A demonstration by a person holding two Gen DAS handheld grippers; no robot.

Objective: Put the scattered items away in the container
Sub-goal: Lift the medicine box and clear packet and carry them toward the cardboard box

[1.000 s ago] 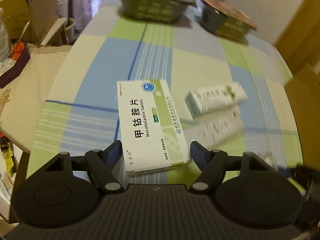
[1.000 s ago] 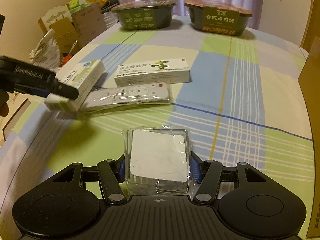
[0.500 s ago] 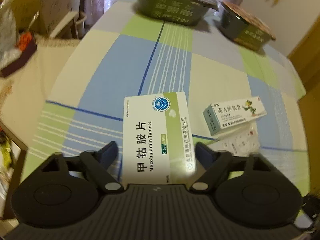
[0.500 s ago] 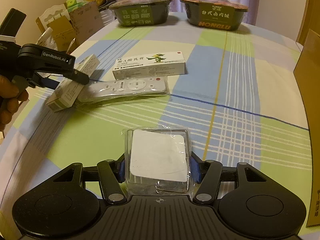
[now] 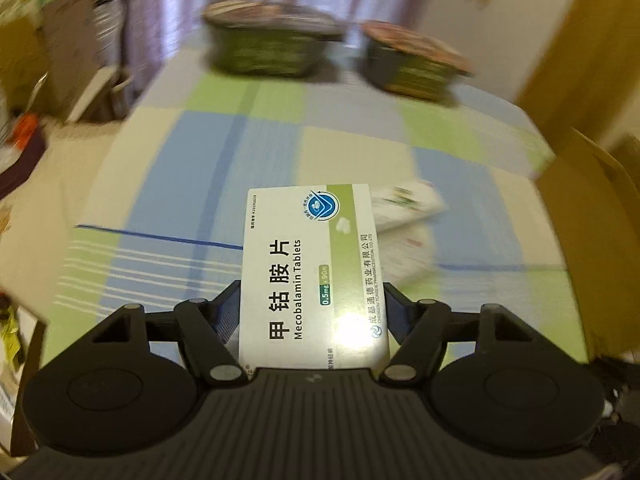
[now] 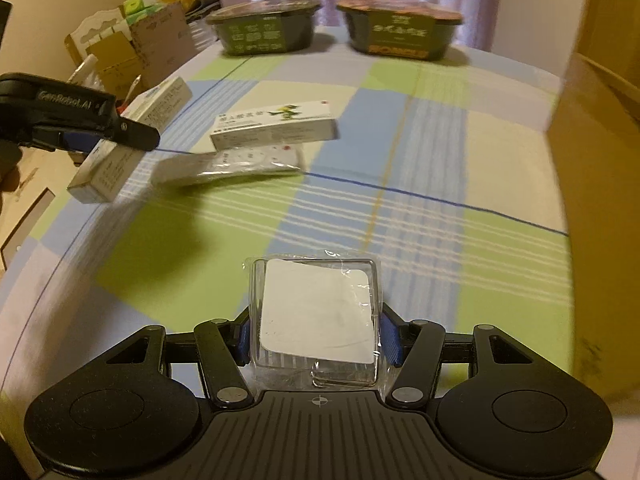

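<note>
My left gripper (image 5: pixel 312 304) is shut on a white and green Mecobalamin tablet box (image 5: pixel 314 272), held above the checked tablecloth. From the right wrist view the same tablet box (image 6: pixel 128 140) hangs in the left gripper (image 6: pixel 100 140) at the far left. My right gripper (image 6: pixel 316 332) is shut on a clear plastic packet with a white label (image 6: pixel 316 316). On the cloth lie a long white medicine box with a green figure (image 6: pixel 276 124) and a white remote control in a plastic sleeve (image 6: pixel 232 164). A brown cardboard box (image 6: pixel 600 160) stands at the right edge.
Two dark instant-meal bowls (image 6: pixel 266 26) (image 6: pixel 400 28) sit at the far end of the table by the curtain. Cardboard boxes and clutter (image 6: pixel 128 44) stand off the table's left side. The checked tablecloth (image 6: pixel 420 168) lies bare between the items and the cardboard box.
My left gripper has closed on the tablet box and lifted it off the cloth, turning toward the right. The right gripper still holds the packet and has drifted right toward the cardboard box.
</note>
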